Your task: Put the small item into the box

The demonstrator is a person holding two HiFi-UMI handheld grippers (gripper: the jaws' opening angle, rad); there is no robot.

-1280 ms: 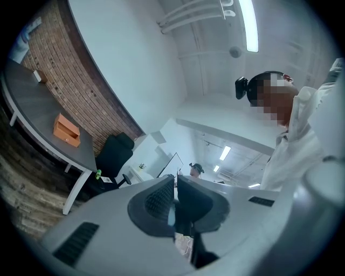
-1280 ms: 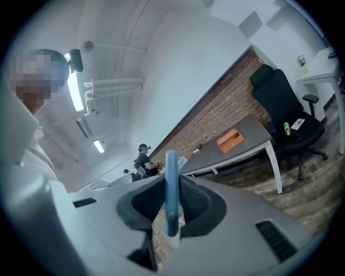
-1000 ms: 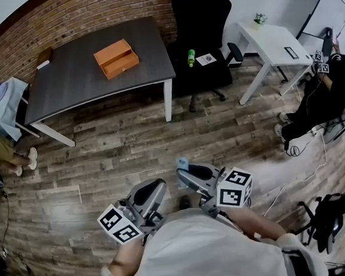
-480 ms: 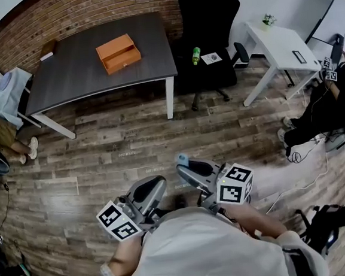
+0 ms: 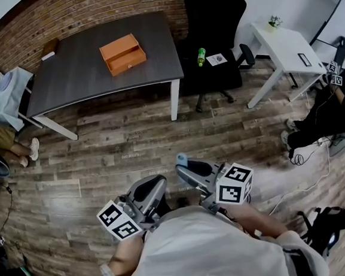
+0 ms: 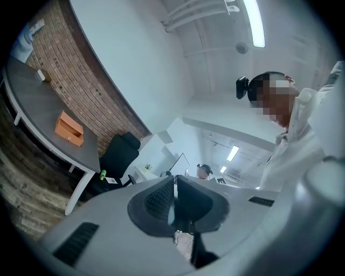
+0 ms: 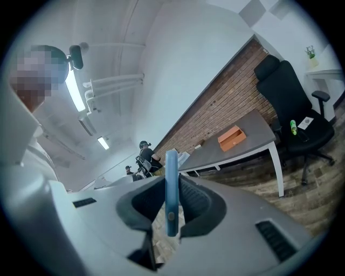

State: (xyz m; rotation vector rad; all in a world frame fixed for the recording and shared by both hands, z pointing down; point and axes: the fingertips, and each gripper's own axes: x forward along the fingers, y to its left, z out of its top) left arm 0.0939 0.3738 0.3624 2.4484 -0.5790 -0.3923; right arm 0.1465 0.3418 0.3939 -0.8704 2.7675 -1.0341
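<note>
An open orange box (image 5: 122,53) sits on a dark grey table (image 5: 83,76) across the room; it is also visible as the small orange box (image 6: 68,129) in the left gripper view and the box (image 7: 232,138) in the right gripper view. My right gripper (image 5: 182,163) is held close to my body and shut on a thin blue item (image 7: 171,188), which stands upright between the pads; its tip (image 5: 181,160) pokes out. My left gripper (image 5: 158,185) is beside it, with its jaws (image 6: 174,199) together and nothing between them.
A black office chair (image 5: 211,35) with a green bottle (image 5: 201,56) on its seat stands right of the table. Farther right is a white desk (image 5: 284,43). One person sits at the right edge (image 5: 329,111), another at the left (image 5: 1,140). Wood-plank floor (image 5: 131,150) lies between.
In the head view the table, box and chair have drifted a little to the right. Both grippers keep the same pose in front of my body, the blue item still gripped.
</note>
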